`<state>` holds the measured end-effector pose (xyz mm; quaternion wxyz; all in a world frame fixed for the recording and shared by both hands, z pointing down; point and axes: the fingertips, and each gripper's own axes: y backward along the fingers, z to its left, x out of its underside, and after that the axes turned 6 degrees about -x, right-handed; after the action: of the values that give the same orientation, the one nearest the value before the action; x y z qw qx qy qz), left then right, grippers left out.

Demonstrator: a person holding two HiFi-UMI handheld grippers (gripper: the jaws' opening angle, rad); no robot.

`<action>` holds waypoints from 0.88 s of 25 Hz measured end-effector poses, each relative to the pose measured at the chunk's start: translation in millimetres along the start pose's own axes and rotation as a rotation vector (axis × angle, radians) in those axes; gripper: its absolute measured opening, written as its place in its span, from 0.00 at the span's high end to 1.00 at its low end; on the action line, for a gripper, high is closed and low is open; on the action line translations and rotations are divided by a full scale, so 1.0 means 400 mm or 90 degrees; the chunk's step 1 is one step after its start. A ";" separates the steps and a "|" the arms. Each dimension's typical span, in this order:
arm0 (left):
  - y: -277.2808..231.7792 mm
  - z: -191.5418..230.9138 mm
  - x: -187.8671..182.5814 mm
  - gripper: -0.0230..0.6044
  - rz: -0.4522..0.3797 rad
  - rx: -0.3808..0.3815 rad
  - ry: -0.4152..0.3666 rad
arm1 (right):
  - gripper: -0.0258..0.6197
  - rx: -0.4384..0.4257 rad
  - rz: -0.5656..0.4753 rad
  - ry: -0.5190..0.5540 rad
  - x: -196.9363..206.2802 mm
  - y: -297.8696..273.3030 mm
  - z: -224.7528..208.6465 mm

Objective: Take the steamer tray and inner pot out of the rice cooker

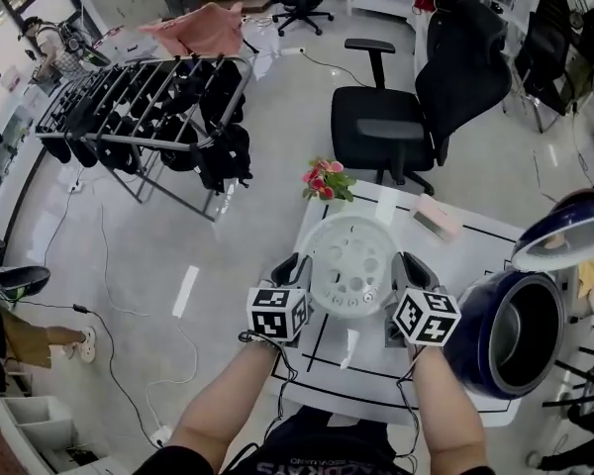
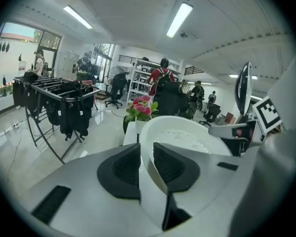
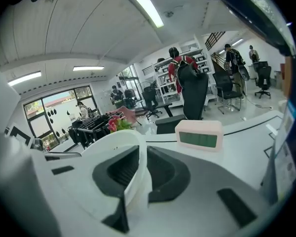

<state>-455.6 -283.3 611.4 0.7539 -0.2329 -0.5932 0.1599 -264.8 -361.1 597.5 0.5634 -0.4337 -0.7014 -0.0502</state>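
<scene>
Over the white table [image 1: 475, 255], left of the rice cooker [image 1: 480, 354], I hold the steamer tray [image 1: 351, 265]. My left gripper [image 1: 295, 270] and right gripper [image 1: 410, 270] each pinch an opposite rim. The inner pot [image 1: 523, 327] sits inside the cooker, nearer my right gripper.

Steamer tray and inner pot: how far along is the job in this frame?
Done: the steamer tray is out of the rice cooker, lid open. In hand: left gripper and right gripper clamp opposite sides of its rim over the table. Left: set it down, then lift out the inner pot, still in the cooker.
</scene>
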 end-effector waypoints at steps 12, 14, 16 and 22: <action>-0.104 0.053 0.072 0.84 0.044 -0.005 0.007 | 0.88 0.019 0.079 -0.015 0.126 -0.109 -0.055; -0.115 0.059 0.076 0.84 0.046 -0.007 0.011 | 0.88 0.021 0.087 -0.016 0.140 -0.119 -0.059; -0.123 0.062 0.078 0.84 0.046 -0.007 0.012 | 0.88 0.023 0.089 -0.019 0.146 -0.127 -0.064; -0.132 0.068 0.094 0.84 0.053 -0.006 0.013 | 0.88 0.023 0.084 -0.026 0.149 -0.135 -0.067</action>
<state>-474.7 -304.0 675.8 0.7516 -0.2621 -0.5760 0.1860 -280.2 -376.7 679.3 0.5587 -0.4696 -0.6835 0.0083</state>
